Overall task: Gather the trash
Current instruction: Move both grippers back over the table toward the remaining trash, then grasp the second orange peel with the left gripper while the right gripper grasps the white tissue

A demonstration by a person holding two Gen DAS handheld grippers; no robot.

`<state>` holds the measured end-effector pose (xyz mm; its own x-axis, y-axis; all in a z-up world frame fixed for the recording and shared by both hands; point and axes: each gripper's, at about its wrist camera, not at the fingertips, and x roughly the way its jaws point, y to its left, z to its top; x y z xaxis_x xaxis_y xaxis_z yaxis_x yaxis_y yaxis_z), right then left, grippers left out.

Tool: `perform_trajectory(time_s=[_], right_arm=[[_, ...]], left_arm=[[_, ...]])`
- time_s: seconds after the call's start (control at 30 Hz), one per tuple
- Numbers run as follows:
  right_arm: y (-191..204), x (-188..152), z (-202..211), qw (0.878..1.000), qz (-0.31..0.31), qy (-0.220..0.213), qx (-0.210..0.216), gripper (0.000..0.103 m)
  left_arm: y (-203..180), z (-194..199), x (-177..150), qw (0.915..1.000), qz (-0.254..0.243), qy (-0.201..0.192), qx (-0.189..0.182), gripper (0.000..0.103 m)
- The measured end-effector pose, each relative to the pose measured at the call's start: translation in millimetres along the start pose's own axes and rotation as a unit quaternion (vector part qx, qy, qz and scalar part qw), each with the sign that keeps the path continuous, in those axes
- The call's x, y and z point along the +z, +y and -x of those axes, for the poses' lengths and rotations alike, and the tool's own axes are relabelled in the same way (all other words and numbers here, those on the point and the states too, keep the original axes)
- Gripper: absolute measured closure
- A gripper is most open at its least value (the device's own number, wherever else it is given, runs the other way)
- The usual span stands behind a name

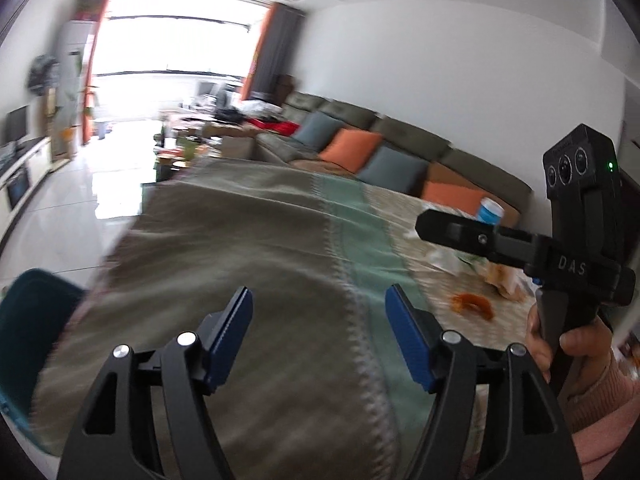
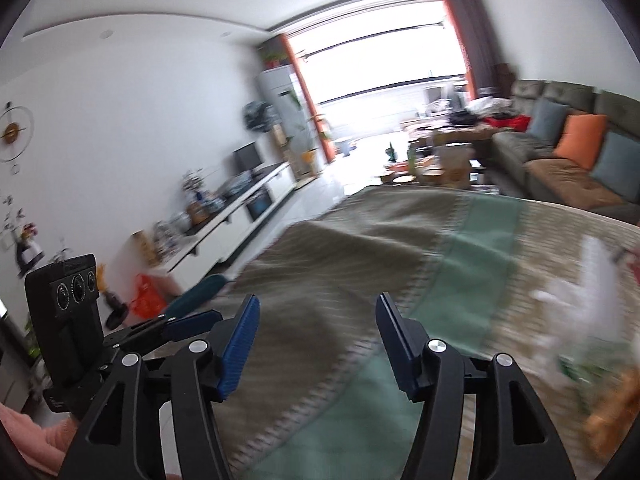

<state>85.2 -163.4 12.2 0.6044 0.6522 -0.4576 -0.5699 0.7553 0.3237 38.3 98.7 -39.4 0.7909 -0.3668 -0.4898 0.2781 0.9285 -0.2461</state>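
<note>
You held the left gripper [image 1: 319,306] and right gripper [image 2: 316,314] wide and empty above the tablecloth [image 1: 248,248], approaching; the trash [image 1: 472,302] lay at right, so your next move probably called for a rightward reach.

My left gripper [image 1: 319,306] gapes wide, nothing between pads. My right gripper [image 2: 318,316] likewise spread, empty; right hand [image 1: 560,346] grips its handle.

tablecloth [image 1: 240,240] bare ahead of both claws | trash [image 1: 472,304] clutters right edge
</note>
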Motion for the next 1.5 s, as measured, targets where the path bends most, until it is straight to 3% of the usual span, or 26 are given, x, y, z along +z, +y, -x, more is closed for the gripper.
perform_trajectory(time_s=[0.3,0.6,0.73,0.97,1.27,1.43,1.5], right_arm=[[-60,-20,59,0.994,-0.044,-0.034,-0.090,0.043],[-107,-31,107,0.978,-0.074,-0.069,-0.180,0.043],[-123,-40,122,0.972,-0.087,-0.071,-0.207,0.041],[-144,-49,121,0.968,-0.102,-0.049,-0.226,0.038],[-165,-57,121,0.967,-0.144,-0.041,-0.207,0.039],[-167,-58,123,0.967,-0.152,-0.040,-0.203,0.054],[-168,-59,124,0.967,-0.153,-0.037,-0.201,0.062]], left_arm=[[-56,-54,-3,0.9954,-0.054,0.052,-0.060,0.033],[-98,-91,-2,0.9852,-0.091,0.098,-0.106,0.034],[-113,-107,-2,0.9814,-0.101,0.121,-0.110,0.035],[-125,-132,-3,0.9731,-0.107,0.157,-0.131,0.043],[-136,-148,-6,0.9636,-0.106,0.189,-0.156,0.054],[-136,-150,-8,0.9628,-0.103,0.195,-0.156,0.075],[-134,-150,-8,0.9632,-0.099,0.195,-0.156,0.078]])
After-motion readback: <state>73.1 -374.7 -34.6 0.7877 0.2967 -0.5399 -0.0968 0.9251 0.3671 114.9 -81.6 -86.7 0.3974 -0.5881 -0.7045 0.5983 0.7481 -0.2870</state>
